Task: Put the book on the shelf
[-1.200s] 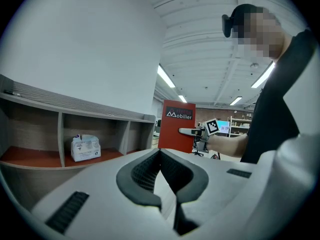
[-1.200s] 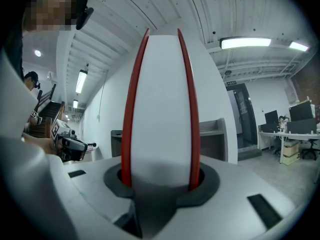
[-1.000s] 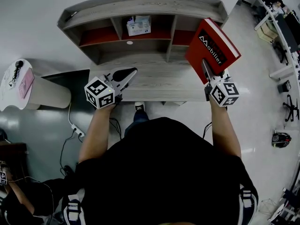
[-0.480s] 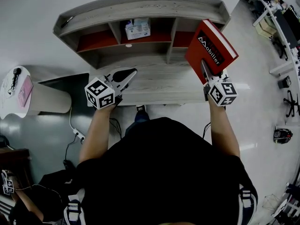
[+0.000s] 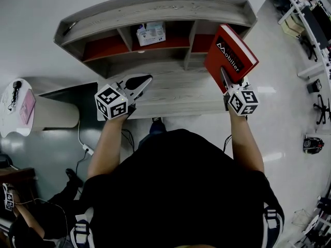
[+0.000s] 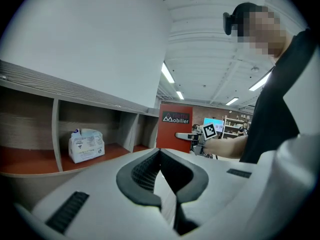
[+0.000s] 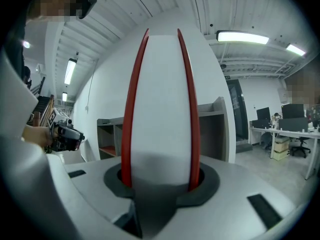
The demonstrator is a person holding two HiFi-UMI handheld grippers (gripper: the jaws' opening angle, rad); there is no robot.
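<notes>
Gripped the book (image 5: 230, 56) by its lower edge with the right gripper (image 5: 224, 75), jaws clenched across both red covers. Held it tilted at 2 o'clock of the desk (image 5: 170, 94), just before the shelf's (image 5: 155, 8) right bay, outside it. Showed a white pack (image 5: 151, 32) in the middle bay, at 10 o'clock from the book. Poised the left gripper (image 5: 144, 80) at 9 o'clock from the book, jaws clenched together on nothing.

I log a grey wood-grain desk (image 5: 173, 94) carrying a shelf (image 5: 155, 9) with red-floored compartments. One white packet (image 5: 150, 33) sits in the middle compartment, toward its left wall.
</notes>
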